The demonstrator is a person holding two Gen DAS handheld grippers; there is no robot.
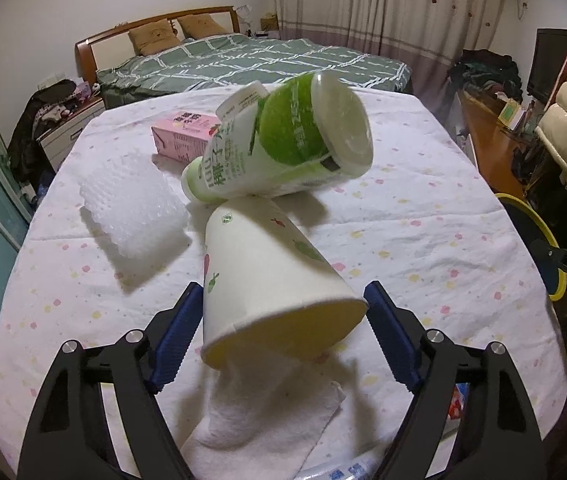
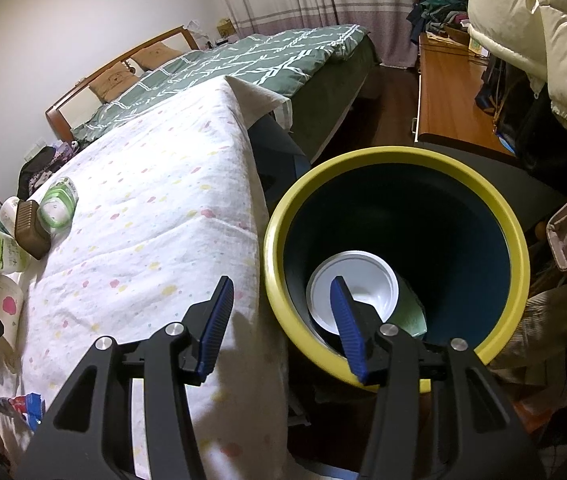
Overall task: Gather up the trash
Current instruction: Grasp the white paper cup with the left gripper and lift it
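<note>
My left tongs (image 1: 283, 332) are standing wide around the tipped paper cup (image 1: 271, 276) at lower centre, the left pad seeming to touch it, the right pad just clear. Beyond it, green bottles (image 1: 283, 148) are lying on the desk (image 1: 423, 240). My right tongs (image 2: 279, 328) are gaping half-wide at lower centre, gripping nothing, over the yellow-rimmed bin (image 2: 395, 156).
</note>
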